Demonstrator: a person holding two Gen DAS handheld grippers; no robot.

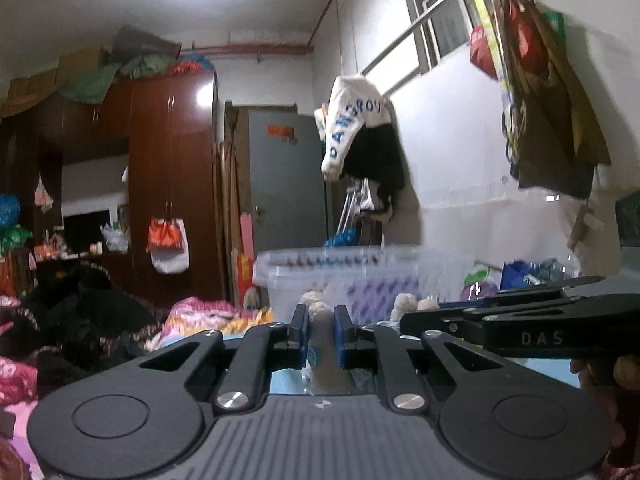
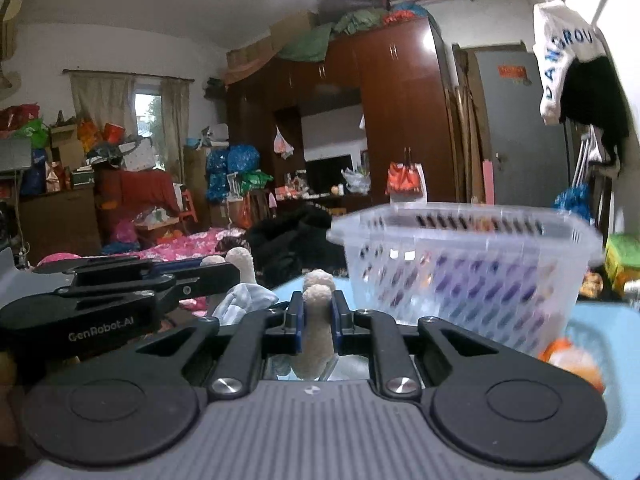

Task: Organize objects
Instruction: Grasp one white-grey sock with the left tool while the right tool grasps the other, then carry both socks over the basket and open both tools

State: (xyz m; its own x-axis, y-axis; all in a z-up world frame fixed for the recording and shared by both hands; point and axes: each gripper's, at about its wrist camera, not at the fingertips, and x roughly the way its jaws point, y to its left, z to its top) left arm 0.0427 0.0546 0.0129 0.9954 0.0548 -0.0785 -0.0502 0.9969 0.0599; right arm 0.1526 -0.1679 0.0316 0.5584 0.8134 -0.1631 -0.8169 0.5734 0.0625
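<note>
While the left gripper [image 1: 321, 334] clamps a beige fuzzy toy [image 1: 322, 344], the clear plastic basket [image 2: 472, 272] stands ahead on the blue table [image 2: 600, 332], its contents too blurred to tell. Beside it, level, the right gripper [image 2: 318, 320] squeezes another fuzzy toy [image 2: 316, 332].

Both are matte black plastic two-finger grippers [image 1: 320, 330] [image 2: 318, 322] — blue pads [image 1: 343, 336] inside the fingers, silver pivot screws [image 1: 234, 400], a ribbed grey base. One side reads "GenRobot.AI", the other "DAS" — white lettering.
</note>
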